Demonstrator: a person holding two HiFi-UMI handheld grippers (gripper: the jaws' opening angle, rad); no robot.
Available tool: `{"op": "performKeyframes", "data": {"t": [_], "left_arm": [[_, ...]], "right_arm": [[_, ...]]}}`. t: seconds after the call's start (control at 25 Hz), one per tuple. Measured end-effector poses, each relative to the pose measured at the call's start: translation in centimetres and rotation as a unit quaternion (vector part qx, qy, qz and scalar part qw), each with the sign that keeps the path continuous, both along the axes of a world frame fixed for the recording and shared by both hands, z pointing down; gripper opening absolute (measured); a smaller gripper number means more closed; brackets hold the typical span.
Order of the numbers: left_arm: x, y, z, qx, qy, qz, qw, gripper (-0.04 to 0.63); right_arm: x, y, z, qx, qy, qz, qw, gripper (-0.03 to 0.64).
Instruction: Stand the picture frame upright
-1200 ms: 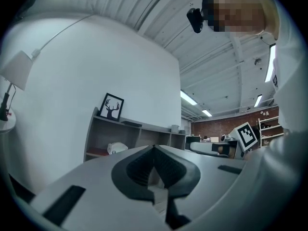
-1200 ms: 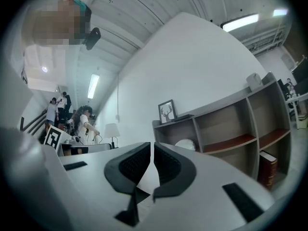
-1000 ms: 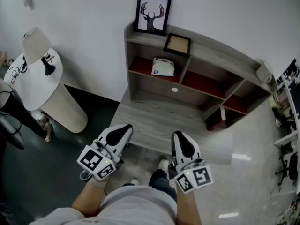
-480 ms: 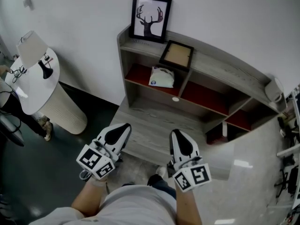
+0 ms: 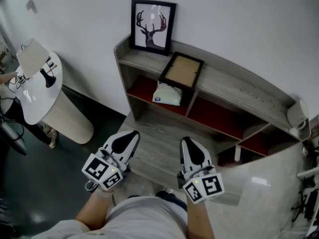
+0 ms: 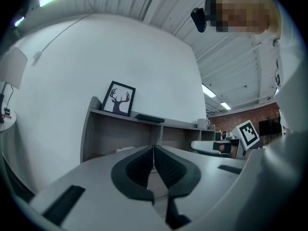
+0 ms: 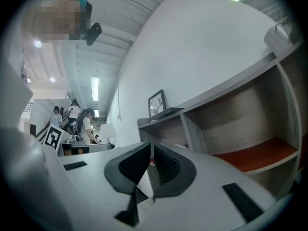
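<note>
A black picture frame [image 5: 181,70] with a tan inside lies flat on top of the grey shelf unit [image 5: 234,91]; it shows as a thin dark slab in the left gripper view [image 6: 149,118]. A second black frame with a deer print [image 5: 151,25] stands upright against the wall at the shelf's left end [image 6: 118,98] [image 7: 156,103]. My left gripper [image 5: 127,139] and right gripper [image 5: 190,146] are both shut and hold nothing. They hover side by side in front of the unit's low front ledge, well short of the flat frame.
A white packet [image 5: 167,94] lies in the upper left red-floored compartment. A white mug [image 5: 297,114] stands at the shelf's right end. A round white side table [image 5: 35,91] with a lamp [image 5: 32,56] is at the left. People stand far off in the right gripper view [image 7: 86,124].
Both grippers and the head camera have moved closer to the shelf unit, which now looks larger and sits lower left in the view. Both grippers stay shut.
</note>
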State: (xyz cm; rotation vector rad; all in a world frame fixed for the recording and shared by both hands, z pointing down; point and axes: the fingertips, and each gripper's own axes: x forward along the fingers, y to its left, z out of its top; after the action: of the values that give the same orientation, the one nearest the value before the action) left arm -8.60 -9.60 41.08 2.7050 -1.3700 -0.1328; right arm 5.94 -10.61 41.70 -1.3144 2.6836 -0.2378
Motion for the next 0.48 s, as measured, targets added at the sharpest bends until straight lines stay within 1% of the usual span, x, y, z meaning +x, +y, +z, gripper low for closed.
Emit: {"op": "performKeyframes", "data": {"t": [0.12, 0.36, 0.48], "left_arm": [[1.1, -1.3, -0.2, 0.004, -0.016, -0.013, 0.9998, 0.017], [2.8, -3.3, -0.2, 0.004, -0.031, -0.043, 0.9986, 0.017], [3.1, -4.2, -0.3, 0.009, -0.057, -0.064, 0.9962, 0.017]], "right_arm": [[0.9, -1.4, -0.1, 0.0, -0.004, -0.011, 1.0, 0.035], [2.6, -3.8, 0.0, 0.001, -0.016, -0.034, 0.999, 0.035], [3.2, -4.7, 0.1, -0.002, -0.019, -0.047, 0.999, 0.035]]}}
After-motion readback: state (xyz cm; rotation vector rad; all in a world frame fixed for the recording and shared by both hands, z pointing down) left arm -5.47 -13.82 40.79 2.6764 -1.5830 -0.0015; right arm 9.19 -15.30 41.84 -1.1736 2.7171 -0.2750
